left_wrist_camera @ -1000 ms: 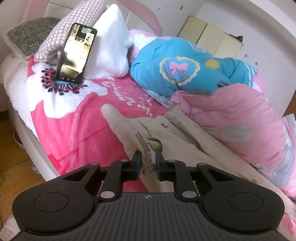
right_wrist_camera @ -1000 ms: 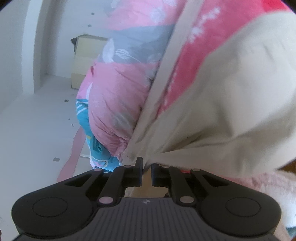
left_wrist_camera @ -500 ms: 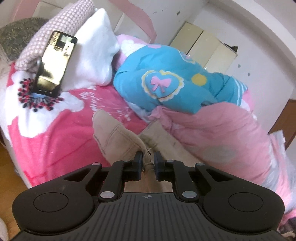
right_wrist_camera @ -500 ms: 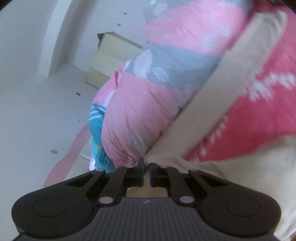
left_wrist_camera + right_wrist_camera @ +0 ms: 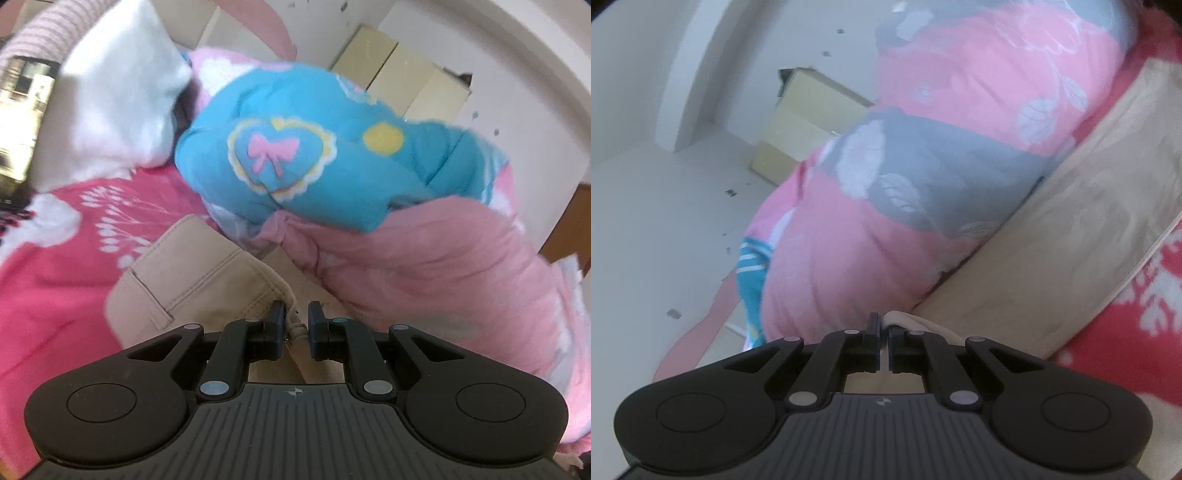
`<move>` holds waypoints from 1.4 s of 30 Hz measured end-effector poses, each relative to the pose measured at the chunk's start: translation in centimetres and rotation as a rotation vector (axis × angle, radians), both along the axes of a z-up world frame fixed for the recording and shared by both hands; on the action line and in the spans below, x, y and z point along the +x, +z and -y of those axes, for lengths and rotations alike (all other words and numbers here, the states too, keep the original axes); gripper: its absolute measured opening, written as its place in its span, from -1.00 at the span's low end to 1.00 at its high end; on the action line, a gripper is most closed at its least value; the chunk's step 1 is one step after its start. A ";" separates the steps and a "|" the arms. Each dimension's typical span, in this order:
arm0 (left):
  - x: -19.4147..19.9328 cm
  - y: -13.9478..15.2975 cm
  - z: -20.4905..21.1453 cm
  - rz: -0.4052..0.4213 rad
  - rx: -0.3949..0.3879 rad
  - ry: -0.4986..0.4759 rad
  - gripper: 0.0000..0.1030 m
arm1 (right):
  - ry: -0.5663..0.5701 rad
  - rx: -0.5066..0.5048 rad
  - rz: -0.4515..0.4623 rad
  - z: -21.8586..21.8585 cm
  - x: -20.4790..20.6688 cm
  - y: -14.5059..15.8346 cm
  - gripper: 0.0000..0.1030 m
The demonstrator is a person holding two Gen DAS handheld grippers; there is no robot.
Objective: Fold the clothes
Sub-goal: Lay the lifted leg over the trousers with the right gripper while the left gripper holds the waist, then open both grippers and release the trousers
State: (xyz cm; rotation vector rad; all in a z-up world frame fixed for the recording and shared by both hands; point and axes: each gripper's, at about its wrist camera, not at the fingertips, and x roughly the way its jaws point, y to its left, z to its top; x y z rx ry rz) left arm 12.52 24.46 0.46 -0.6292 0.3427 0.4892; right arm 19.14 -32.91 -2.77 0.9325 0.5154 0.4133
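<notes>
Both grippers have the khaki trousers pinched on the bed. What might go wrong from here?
1. The left gripper pinches only a thin edge of the khaki trousers; it may slip out.
2. The trousers lie against the pink quilt, so a pull may drag it along.
3. The right gripper also grips just an edge; uneven pulls could twist the fold.

Home bedroom: bed with hot-pink floral blanket [image 5: 55, 280], white pillow [image 5: 114, 107], bunched pink duvet [image 5: 436, 266] and blue cartoon-print quilt [image 5: 295, 158], pale yellow cabinet [image 5: 399, 77] against scuffed white walls, beige trousers [image 5: 199, 273] lying on the bed.
</notes>
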 end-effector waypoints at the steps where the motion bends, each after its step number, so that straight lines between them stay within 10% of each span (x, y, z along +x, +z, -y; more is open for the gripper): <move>1: 0.9 -0.5 -0.2 -0.018 0.002 0.000 -0.78 | -0.004 0.004 -0.012 0.1 0.8 -0.5 -0.93; 10: 4.5 -3.5 -0.7 -0.088 0.002 -0.013 -0.60 | -0.008 0.059 -0.174 0.7 5.9 -6.1 -0.93; 16: 2.6 -2.0 -1.2 0.025 -0.069 0.003 0.38 | 0.023 0.154 -0.294 1.6 7.4 -8.6 -0.88; 21: 0.8 0.1 -0.8 0.050 -0.052 0.004 0.41 | 0.052 0.215 -0.313 2.0 7.2 -7.7 -0.20; 27: -1.4 1.2 1.0 -0.006 -0.003 -0.027 0.41 | 0.038 0.155 -0.328 2.1 5.9 -5.0 0.17; 35: -2.4 0.3 5.3 -0.093 0.161 -0.142 0.42 | -0.042 0.107 -0.240 4.6 -0.5 -1.4 0.19; 42: -0.7 -1.7 9.0 -0.188 0.326 -0.248 0.41 | -0.066 -0.231 -0.270 2.3 -8.0 -0.5 0.20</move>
